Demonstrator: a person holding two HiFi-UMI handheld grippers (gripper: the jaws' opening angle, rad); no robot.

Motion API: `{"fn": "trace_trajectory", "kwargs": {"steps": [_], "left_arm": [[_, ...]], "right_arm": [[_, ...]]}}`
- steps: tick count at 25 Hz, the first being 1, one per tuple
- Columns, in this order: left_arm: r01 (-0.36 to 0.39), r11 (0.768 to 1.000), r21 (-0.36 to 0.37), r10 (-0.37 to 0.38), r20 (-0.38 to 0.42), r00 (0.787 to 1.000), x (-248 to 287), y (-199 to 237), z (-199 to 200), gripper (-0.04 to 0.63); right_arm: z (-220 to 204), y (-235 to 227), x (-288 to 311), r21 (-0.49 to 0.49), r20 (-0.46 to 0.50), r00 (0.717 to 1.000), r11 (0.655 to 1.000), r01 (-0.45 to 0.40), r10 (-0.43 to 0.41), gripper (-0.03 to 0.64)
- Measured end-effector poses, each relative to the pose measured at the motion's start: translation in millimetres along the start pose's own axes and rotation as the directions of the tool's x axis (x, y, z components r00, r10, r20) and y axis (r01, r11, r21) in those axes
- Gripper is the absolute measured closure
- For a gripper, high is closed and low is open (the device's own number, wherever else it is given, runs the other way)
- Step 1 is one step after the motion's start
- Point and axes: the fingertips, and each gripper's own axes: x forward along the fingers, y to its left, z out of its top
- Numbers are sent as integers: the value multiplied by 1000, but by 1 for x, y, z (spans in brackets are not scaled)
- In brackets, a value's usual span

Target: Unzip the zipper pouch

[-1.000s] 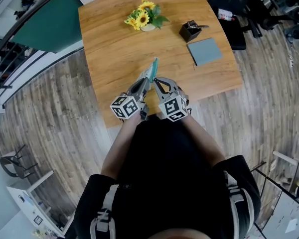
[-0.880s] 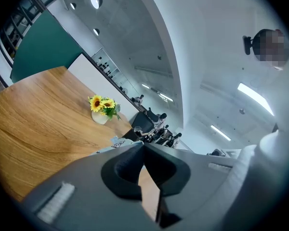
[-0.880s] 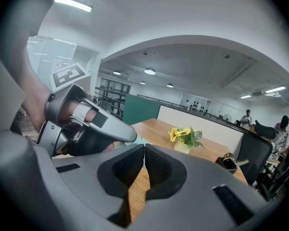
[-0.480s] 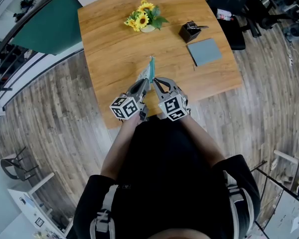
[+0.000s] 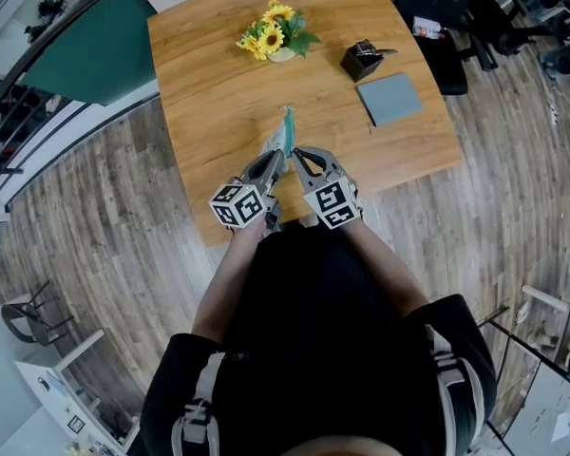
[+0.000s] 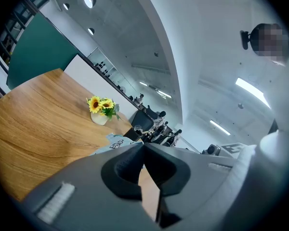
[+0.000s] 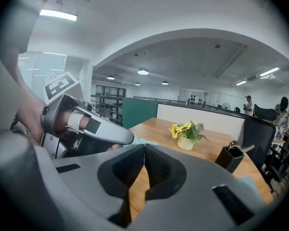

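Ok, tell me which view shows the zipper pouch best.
The head view: nearly the whole zipper pouch shows against the table. The left gripper view catches only a printed corner of it; the right gripper view, just a pale sliver.

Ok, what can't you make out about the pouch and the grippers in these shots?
- Zipper pouch: how far unzipped; too small in head view, behind the shut jaws in both gripper views.
- Right gripper: whether it pinches the zipper pull; its own jaws hide it.
- Pouch print: cut off by the left gripper.
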Motion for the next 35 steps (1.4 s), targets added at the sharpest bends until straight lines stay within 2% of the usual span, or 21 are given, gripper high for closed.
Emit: {"fn": "trace_trajectory", "kwargs": {"steps": [6,17,35], "left_arm": [[-23,1000,9,23,1,1000,-3,5,0,594],[-1,1000,4,1,-13,1000,-2,2,-5,594],[27,1000,8,-27,-34,999,-8,-4,-10,594]], "right_arm": [[-3,-8,-2,90,20,1000,996,-5,3,611],[-11,-14,0,81,-7,1000,997,11,-11,611],[-23,-30,1,147,-35,998,987,61,-56,610]]}}
